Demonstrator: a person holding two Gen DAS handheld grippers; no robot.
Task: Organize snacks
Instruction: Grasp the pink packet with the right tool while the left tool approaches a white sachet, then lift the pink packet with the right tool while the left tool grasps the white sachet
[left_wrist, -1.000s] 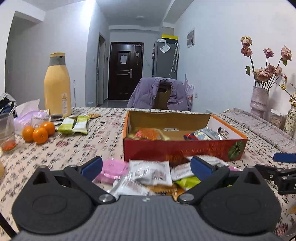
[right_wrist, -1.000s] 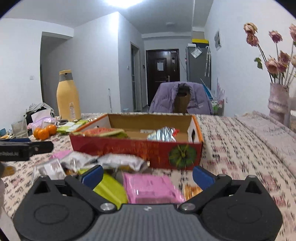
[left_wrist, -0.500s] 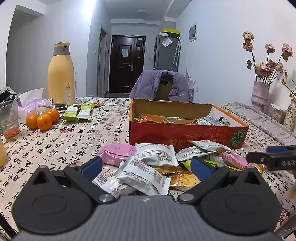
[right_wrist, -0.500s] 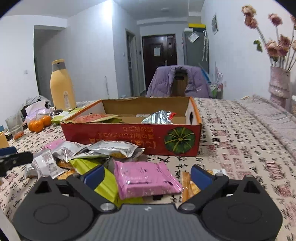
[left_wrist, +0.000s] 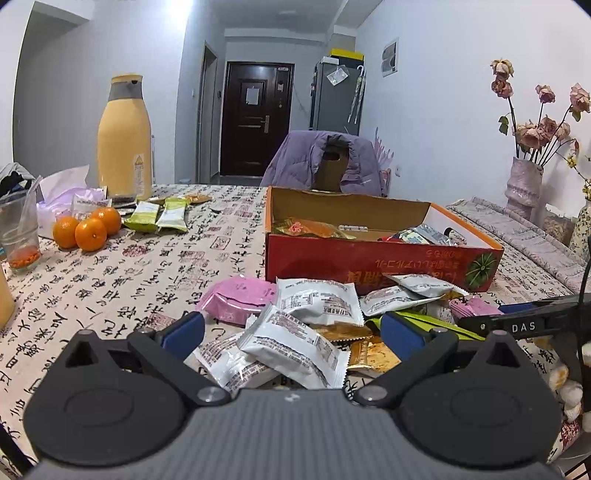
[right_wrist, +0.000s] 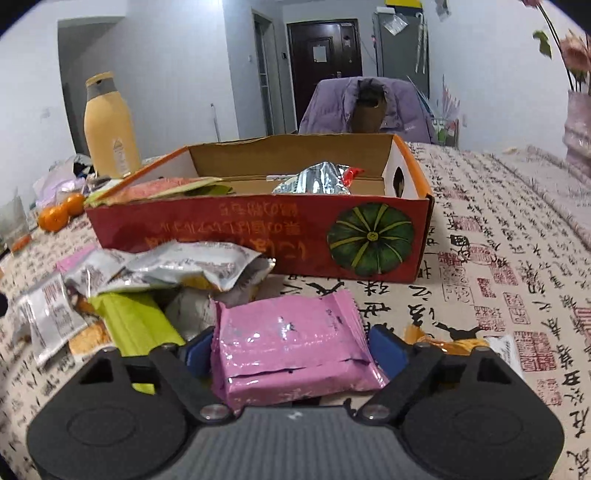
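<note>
A counter (left_wrist: 110, 288) covered in a cloth printed with calligraphy holds a loose heap of snack packets just in front of an open red cardboard box (right_wrist: 258, 229), which has a green pumpkin printed on its near wall; a few packets already lie inside it, so the box looks to be the place for collecting them. The right claw (right_wrist: 291, 349) sits low over the heap with its blue pads either side of a pink snack packet (right_wrist: 291, 339); the pads appear to touch the packet's edges, but whether they are truly clamped on it I cannot tell. The left claw (left_wrist: 291, 328) hovers with its fingers wide apart above white snack packets (left_wrist: 295, 343), holding nothing, probably lined up to take one. A round pink packet (left_wrist: 240, 295) lies at the heap's left edge. Well apart to the left stand three oranges (left_wrist: 86, 230) and a tall yellow bottle (left_wrist: 123, 147), next to two green packets (left_wrist: 159, 216).
</note>
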